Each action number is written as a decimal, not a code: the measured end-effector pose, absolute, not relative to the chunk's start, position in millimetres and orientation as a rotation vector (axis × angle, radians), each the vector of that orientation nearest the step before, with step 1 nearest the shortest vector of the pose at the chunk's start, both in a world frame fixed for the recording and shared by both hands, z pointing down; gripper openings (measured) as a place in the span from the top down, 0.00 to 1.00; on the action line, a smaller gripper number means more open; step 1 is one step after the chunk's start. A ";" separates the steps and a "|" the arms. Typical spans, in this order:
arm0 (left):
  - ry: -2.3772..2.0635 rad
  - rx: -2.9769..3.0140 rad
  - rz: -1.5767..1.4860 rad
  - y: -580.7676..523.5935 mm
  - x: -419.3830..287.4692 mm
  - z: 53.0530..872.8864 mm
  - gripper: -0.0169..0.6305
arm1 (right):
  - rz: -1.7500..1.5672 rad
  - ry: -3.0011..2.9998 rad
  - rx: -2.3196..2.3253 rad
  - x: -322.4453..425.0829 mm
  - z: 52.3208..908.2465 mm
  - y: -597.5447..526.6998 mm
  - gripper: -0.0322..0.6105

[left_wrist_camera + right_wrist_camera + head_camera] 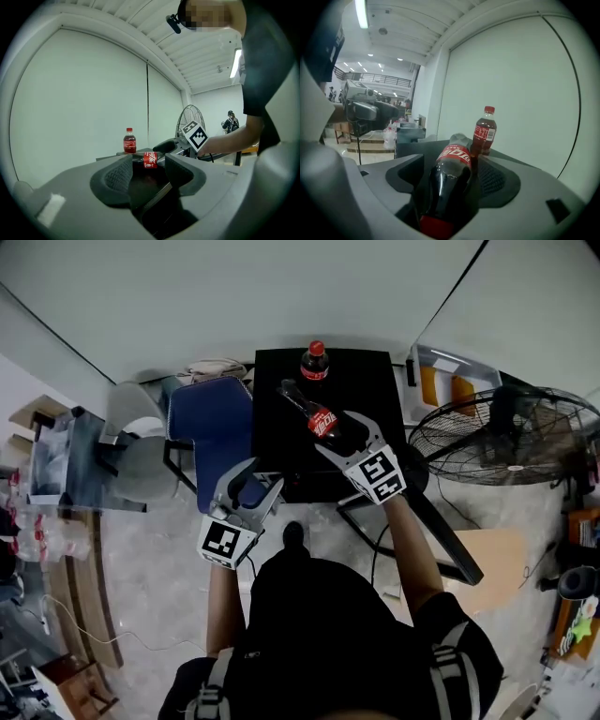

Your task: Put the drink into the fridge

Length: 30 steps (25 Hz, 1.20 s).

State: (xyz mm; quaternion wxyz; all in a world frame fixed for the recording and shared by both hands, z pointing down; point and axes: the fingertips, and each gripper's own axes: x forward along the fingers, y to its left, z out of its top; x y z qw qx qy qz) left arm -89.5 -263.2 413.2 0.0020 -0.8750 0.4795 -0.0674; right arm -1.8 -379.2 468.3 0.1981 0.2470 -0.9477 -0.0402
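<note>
Bottle (pixel 450 180) along right tongs (pixel 453 164), base outward

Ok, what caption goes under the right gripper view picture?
Cola bottle lies between the right gripper's open jaws; an upright bottle stands behind.

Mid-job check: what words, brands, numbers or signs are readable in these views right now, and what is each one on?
Lying bottle: white brand lettering on a red label, too warped to read.
Standing bottle: white print on a red label, too small to read.
Right cube, left cube: black-and-white square markers, no words or numbers.
No other text is legible in any view.
</note>
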 end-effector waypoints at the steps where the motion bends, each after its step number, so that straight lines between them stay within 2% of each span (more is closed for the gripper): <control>1: 1.504 -2.749 -0.206 -265.7 -91.3 413.6 0.64 | -0.100 -2.636 0.678 -4.0 472.0 -380.8 0.39; 8: 1.496 -2.764 -0.169 -279.0 -102.9 415.5 0.64 | 0.065 -2.545 0.622 -12.5 490.3 -389.8 0.37; 18: 1.458 -2.782 -0.162 -295.5 -118.3 419.2 0.65 | 0.108 -2.384 0.573 -15.5 510.6 -391.7 0.37; 23: 1.436 -2.802 -0.140 -304.1 -120.2 420.4 0.65 | 0.072 -2.391 0.584 -16.8 508.1 -391.7 0.43; 30: 1.404 -2.800 -0.171 -308.9 -121.0 420.6 0.67 | 0.047 -2.388 0.616 -15.3 506.8 -389.4 0.45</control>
